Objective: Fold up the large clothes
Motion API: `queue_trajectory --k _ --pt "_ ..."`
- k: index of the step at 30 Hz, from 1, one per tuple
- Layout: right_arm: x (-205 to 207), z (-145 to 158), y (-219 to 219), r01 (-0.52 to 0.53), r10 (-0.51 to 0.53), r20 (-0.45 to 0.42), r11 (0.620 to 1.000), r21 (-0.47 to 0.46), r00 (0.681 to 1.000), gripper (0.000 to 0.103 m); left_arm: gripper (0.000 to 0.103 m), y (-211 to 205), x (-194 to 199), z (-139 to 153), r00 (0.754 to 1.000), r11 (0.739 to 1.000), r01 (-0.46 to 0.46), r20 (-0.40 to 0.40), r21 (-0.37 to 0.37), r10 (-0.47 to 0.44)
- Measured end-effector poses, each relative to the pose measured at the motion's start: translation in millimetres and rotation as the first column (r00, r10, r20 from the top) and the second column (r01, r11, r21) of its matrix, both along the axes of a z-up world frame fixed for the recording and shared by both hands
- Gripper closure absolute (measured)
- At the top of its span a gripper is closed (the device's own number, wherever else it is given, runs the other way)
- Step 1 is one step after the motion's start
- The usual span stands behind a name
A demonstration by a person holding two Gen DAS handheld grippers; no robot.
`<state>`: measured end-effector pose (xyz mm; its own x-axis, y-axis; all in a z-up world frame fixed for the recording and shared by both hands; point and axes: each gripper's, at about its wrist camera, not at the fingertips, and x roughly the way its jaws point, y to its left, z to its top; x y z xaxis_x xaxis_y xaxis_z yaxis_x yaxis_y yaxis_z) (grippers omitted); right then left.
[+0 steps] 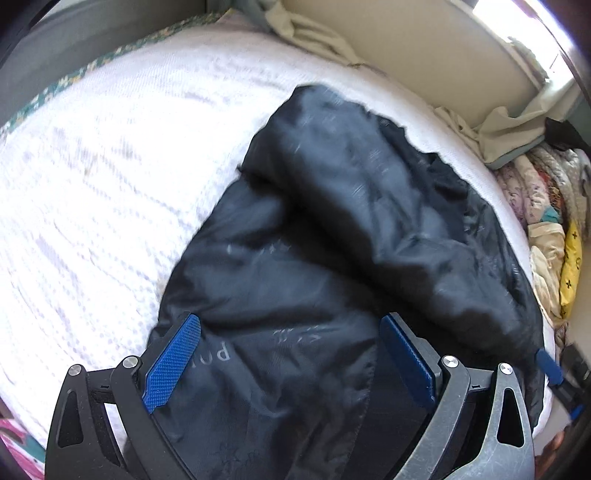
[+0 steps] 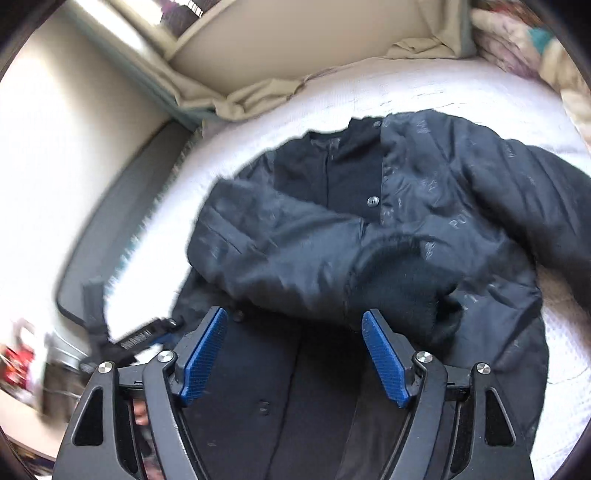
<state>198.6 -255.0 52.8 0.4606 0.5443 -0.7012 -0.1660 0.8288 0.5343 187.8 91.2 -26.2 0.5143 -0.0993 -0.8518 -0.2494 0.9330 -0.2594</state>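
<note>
A large dark navy padded jacket [image 1: 332, 229] lies on a white textured bedspread [image 1: 92, 184]. In the right wrist view the jacket [image 2: 424, 184] lies front up, with its button placket showing and one sleeve with a black knit cuff [image 2: 402, 288] folded across the chest. My left gripper [image 1: 290, 354] is open over the jacket's near part and holds nothing. My right gripper [image 2: 295, 350] is open over the jacket's lower front and holds nothing. The left gripper also shows at the left edge of the right wrist view [image 2: 140, 338].
A beige sheet [image 1: 314, 33] is bunched along the wall at the bed's far side. A pile of patterned bedding [image 1: 546, 221] lies at the right end of the bed. A grey bed frame edge [image 2: 122, 229] runs along the left.
</note>
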Motion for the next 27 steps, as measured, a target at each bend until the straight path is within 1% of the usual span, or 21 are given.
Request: queue_trajectory --k 2,4,6,8,10,12,13,15,16,17,19,20,22,23,25,27 --pt "8 8 -11 0.01 -0.01 -0.002 1.0 0.02 1.0 0.025 0.004 -1 1 16 0.999 1.0 0.009 0.042 0.013 -0.009" --pt "24 12 -30 0.045 -0.045 -0.005 0.998 0.038 0.999 0.025 0.004 -4 4 33 0.997 1.0 0.017 0.079 0.021 -0.019" --pt "41 10 -46 0.067 -0.066 -0.015 0.996 0.059 0.998 0.025 0.004 -6 12 50 0.993 0.999 0.039 0.107 0.037 -0.043" --pt "50 1 -61 0.104 -0.103 -0.025 0.99 0.098 0.994 0.025 0.004 -12 26 69 0.988 0.995 0.072 0.132 0.066 -0.08" --pt "52 -17 -75 0.139 -0.127 -0.087 0.978 0.154 0.988 0.027 0.004 -17 39 80 0.982 0.991 0.102 0.151 0.086 -0.114" --pt "53 -35 -81 0.168 -0.136 -0.178 0.969 0.179 0.975 0.028 0.004 -21 53 88 0.975 0.987 0.124 0.173 0.105 -0.141" --pt "54 -43 -83 0.178 -0.137 -0.22 0.967 0.183 0.966 0.028 0.004 -22 57 87 0.972 0.986 0.126 0.186 0.111 -0.145" --pt "51 -61 -89 0.229 -0.167 -0.302 0.956 0.183 0.939 0.028 0.004 -22 59 79 0.967 0.985 0.126 0.205 0.118 -0.149" --pt "50 -69 -90 0.246 -0.175 -0.334 0.952 0.183 0.926 0.028 0.004 -22 59 72 0.969 0.984 0.122 0.199 0.126 -0.146" --pt "48 -76 -93 0.264 -0.183 -0.367 0.947 0.185 0.912 0.028 0.004 -21 62 62 0.975 0.983 0.124 0.167 0.136 -0.146" --pt "43 -85 -98 0.291 -0.198 -0.399 0.938 0.187 0.895 0.028 0.004 -17 65 49 0.98 0.981 0.141 0.12 0.133 -0.157" --pt "40 -88 -99 0.299 -0.197 -0.411 0.933 0.201 0.89 0.028 0.004 -14 67 44 0.984 0.984 0.133 0.104 0.121 -0.146" --pt "36 -91 -99 0.304 -0.18 -0.429 0.922 0.24 0.885 0.028 0.004 -9 68 41 0.986 0.987 0.121 0.101 0.102 -0.131" --pt "36 -92 -98 0.301 -0.168 -0.435 0.918 0.257 0.884 0.028 0.004 -8 68 40 0.988 0.988 0.113 0.098 0.105 -0.124" --pt "35 -98 -89 0.28 -0.121 -0.455 0.911 0.301 0.882 0.028 0.004 -6 66 39 0.99 0.989 0.098 0.093 0.11 -0.108" --pt "38 -108 -77 0.261 -0.084 -0.474 0.911 0.32 0.876 0.028 0.004 -5 65 38 0.991 0.991 0.089 0.091 0.097 -0.098"
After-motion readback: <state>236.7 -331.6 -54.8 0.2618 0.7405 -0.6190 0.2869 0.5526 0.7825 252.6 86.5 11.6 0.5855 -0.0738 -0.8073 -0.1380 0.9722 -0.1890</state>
